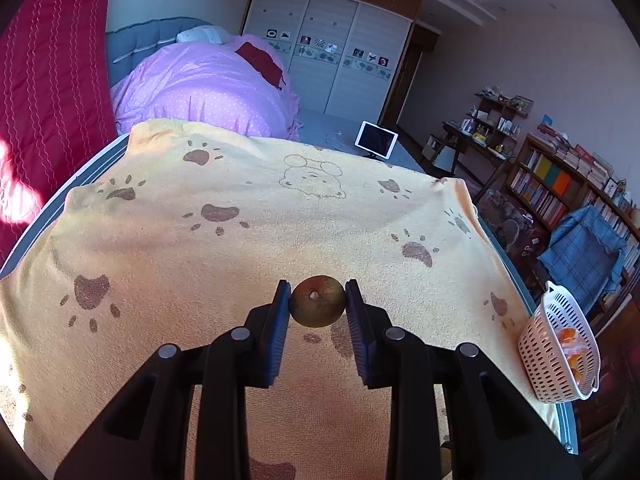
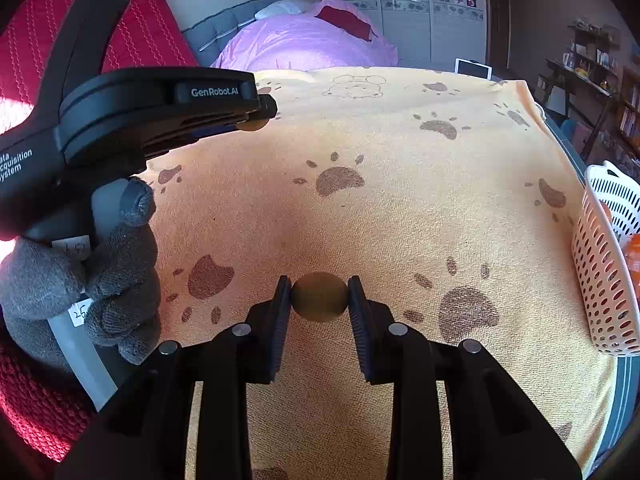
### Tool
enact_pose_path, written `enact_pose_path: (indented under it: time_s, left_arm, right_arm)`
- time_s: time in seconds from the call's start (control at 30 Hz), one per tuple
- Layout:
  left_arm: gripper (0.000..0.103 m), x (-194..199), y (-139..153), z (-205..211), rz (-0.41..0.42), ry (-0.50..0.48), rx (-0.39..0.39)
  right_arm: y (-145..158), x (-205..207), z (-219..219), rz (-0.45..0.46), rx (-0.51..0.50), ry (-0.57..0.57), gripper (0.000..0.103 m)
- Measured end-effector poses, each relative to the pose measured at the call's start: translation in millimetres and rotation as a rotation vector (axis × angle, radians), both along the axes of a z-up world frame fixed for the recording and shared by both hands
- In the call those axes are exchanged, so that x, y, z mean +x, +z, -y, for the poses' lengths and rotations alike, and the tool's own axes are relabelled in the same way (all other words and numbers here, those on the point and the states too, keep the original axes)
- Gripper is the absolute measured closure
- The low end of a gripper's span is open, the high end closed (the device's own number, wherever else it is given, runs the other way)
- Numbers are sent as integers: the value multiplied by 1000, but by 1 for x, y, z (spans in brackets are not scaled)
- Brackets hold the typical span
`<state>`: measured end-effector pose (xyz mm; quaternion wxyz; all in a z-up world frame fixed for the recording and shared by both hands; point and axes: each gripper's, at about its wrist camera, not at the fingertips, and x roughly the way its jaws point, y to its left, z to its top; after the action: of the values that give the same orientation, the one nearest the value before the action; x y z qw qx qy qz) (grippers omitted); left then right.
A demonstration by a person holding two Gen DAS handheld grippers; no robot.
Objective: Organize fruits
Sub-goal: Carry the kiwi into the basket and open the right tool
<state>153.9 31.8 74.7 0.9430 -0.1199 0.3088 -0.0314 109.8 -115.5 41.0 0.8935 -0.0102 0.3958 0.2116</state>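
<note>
Blue ribbed pads of the left gripper (image 1: 318, 300) clamp a brownish apple (image 1: 318, 301), stem end facing the camera, above the towel (image 1: 240, 240). The right gripper (image 2: 319, 298) pinches an olive-brown fruit (image 2: 319, 297) between its pads, just over the same yellow paw-print towel. A grey-gloved hand (image 2: 108, 276) holds the left tool's handle at left. A white slotted basket (image 2: 600, 264) sits at the towel's right edge with orange fruit (image 1: 574, 346) inside. Beyond lies a bed (image 1: 208, 84) under a purple quilt.
</note>
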Motion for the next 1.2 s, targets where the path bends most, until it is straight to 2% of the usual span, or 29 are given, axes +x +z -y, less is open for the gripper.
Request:
enact_pose_path:
  time_s: [0.23,0.7,0.9,1.2]
  left_arm:
    - [75,-4,1,7,9,-21,7]
    - [75,-6,-1,17,6,-48,24]
    - [75,-4,-1,21,6,-59,35]
    - [75,-4,-4,27,4,-81,49]
  right_arm:
    - [21,-3,43,47,39,-120,73]
    - [51,1,156,103,118,-419,73]
    - [47,8,192,80,162,-503,73]
    - [32,25,208,24,206,-565,73]
